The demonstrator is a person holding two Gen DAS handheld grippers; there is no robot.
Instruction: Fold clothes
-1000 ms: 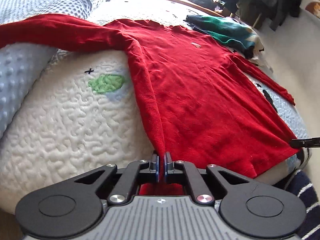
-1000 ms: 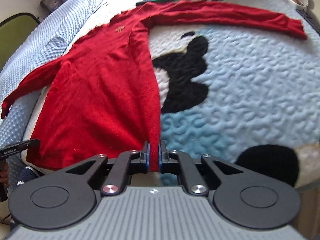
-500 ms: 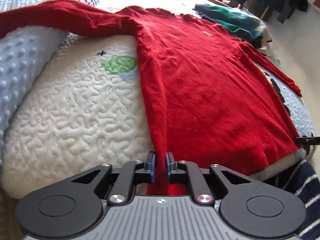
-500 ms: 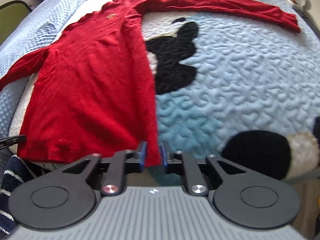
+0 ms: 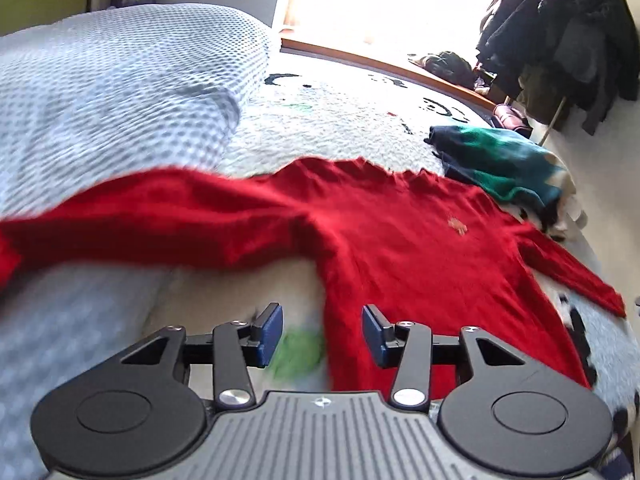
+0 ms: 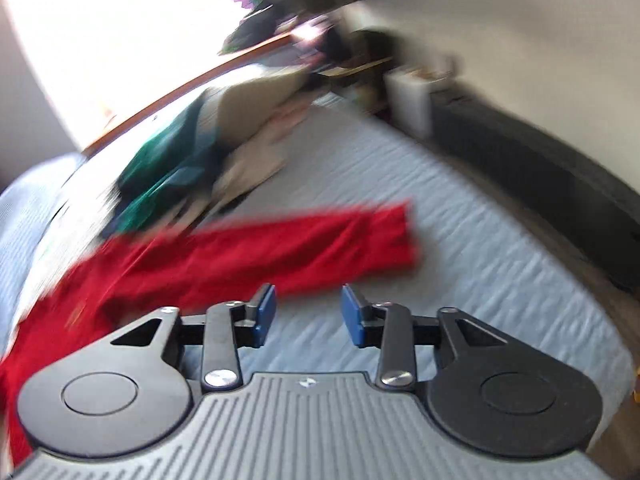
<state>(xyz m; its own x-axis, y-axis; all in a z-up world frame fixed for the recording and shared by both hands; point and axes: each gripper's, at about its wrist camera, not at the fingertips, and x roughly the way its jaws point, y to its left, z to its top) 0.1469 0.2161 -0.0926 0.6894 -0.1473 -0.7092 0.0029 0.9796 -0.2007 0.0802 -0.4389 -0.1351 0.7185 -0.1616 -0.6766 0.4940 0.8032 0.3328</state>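
A red long-sleeved sweater point(image 5: 400, 248) lies spread flat on the bed, one sleeve point(image 5: 120, 224) reaching left over the blue blanket. My left gripper point(image 5: 322, 334) hovers above the sweater's side edge, its jaws opening with nothing pinched between the blue pads. In the blurred right wrist view the other red sleeve point(image 6: 320, 248) stretches across the pale blue cover. My right gripper point(image 6: 307, 316) is above the cover just short of that sleeve, its jaws also opening and holding nothing.
A folded green and navy garment point(image 5: 504, 164) sits beyond the sweater's shoulder, seen also as a green garment point(image 6: 168, 168) in the right view. A puffy blue blanket point(image 5: 112, 92) fills the left. Dark coats point(image 5: 560, 32) hang at the far right. A dark bed edge point(image 6: 540, 184) runs right.
Both grippers let go of the sweater's bottom corners and their jaws have spread apart. Both hands lifted and moved forward over the sweater; the right one swung toward the far sleeve.
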